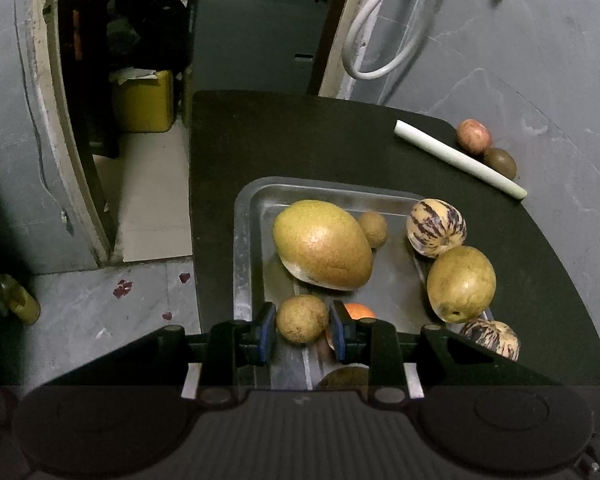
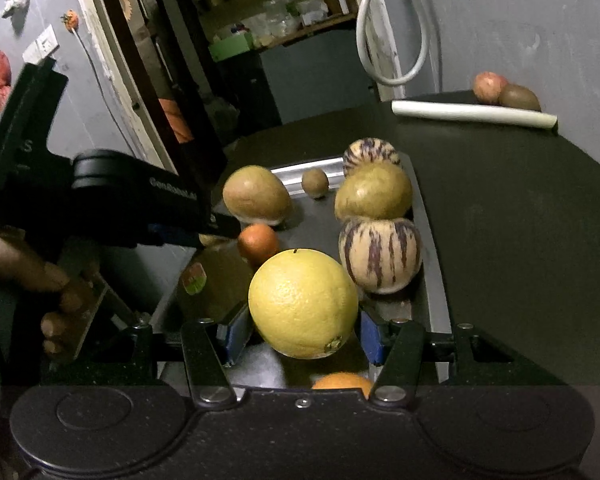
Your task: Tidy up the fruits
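A metal tray (image 1: 242, 240) on a black table holds several fruits: a big brown oval fruit (image 1: 322, 244), a small brown one (image 1: 373, 229), striped melons (image 1: 436, 227), a round brown fruit (image 1: 461, 283) and a small orange one (image 1: 358, 311). My left gripper (image 1: 303, 330) is shut on a small brown round fruit (image 1: 302, 324) just above the tray's near end. My right gripper (image 2: 302, 334) is shut on a large yellow citrus (image 2: 303, 303) above the tray (image 2: 436, 280). The left gripper's body (image 2: 112, 196) shows at left in the right wrist view.
A white tube (image 1: 458, 158) lies at the table's far right, with a reddish fruit (image 1: 473, 136) and a dark green fruit (image 1: 500, 162) behind it. A white cable (image 1: 380, 40) hangs on the grey wall. A yellow canister (image 1: 144, 100) stands on the floor at left.
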A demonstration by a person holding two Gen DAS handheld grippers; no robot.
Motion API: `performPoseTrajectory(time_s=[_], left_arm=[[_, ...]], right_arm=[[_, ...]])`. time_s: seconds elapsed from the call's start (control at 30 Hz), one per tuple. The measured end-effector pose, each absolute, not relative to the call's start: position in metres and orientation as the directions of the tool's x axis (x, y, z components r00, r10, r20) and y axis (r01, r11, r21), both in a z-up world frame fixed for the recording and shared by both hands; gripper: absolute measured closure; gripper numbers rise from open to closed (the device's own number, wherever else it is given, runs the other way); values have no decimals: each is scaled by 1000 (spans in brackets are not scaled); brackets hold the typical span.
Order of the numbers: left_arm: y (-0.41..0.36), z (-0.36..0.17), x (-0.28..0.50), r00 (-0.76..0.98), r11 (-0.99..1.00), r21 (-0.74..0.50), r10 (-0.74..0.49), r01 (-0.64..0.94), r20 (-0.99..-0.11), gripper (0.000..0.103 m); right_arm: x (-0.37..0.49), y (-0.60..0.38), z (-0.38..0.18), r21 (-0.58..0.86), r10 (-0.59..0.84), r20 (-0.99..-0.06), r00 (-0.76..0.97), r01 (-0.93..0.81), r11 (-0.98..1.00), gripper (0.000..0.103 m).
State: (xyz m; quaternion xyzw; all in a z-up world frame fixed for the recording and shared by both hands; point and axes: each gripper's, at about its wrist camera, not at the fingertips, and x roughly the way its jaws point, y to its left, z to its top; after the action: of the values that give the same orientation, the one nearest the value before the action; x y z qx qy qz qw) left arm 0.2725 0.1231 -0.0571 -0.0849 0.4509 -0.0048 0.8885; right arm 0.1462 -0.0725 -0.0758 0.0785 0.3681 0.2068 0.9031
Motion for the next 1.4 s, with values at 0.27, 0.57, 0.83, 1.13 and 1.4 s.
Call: performPoseTrajectory(time_s=[0.27,0.57,0.83,1.13,1.4], left_arm=[[126,-59,269,592,986,-157,-92,-59,-800,70],[127,-58,263,598,981,-186,-116,-57,-793,54],[122,-45,240,627,975,-200,-98,-94,-773,17],[118,-18,185,666,956,-183,19,-232,-745,1],[104,-1,119,694,941,-150,109,-302,-712,1]], right_arm=[[146,-67,-79,273,417,-646,640,-317,908,45],[144,-65,-76,255,407,-659,632,-321,912,43],[133,-71,-62,243,440,-634,636,-377,894,34],[105,-98,-33,238,470,-576,669,-413,879,8],[68,-131,-9,198,474,-544,693,-443,875,1]])
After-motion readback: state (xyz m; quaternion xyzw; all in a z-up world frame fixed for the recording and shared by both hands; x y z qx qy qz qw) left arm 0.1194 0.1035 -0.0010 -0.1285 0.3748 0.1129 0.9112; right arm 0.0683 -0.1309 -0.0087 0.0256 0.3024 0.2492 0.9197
